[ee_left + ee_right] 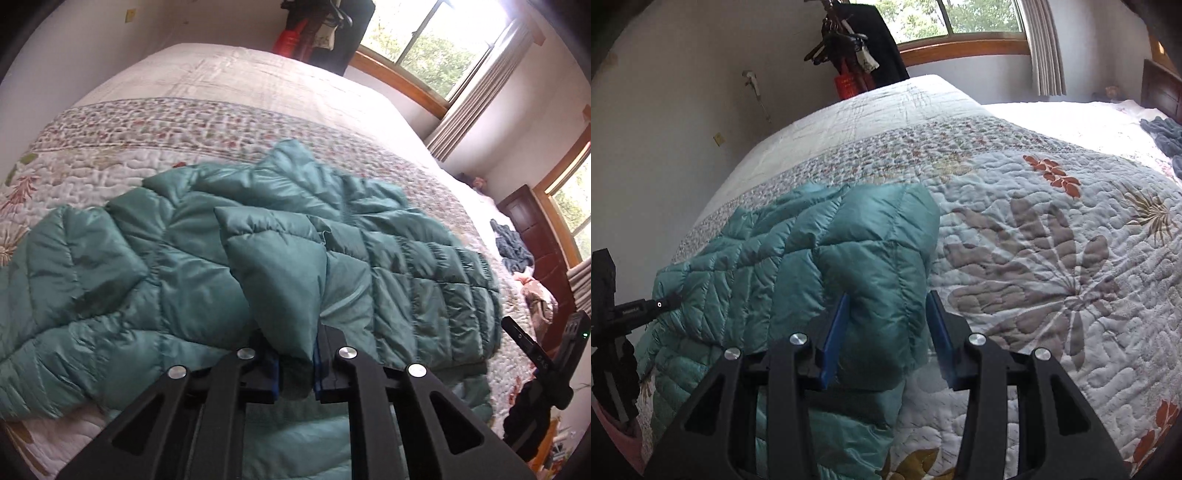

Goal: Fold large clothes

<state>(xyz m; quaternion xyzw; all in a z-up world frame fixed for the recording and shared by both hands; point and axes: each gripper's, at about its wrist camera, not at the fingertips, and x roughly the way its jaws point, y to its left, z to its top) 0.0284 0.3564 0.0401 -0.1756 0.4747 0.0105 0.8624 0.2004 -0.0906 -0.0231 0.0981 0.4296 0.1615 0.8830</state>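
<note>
While left gripper (297, 369) pinches jacket (207, 266), right gripper (886, 332) straddles it, fingers apart.

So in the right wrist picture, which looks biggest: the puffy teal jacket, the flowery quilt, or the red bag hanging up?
1. White floral quilted bedspread, filling most of the view.
2. Puffy teal quilted jacket, though it lies nearer the camera.
3. Red bag hanging by the wall; it is far away, so it looks small.
</note>
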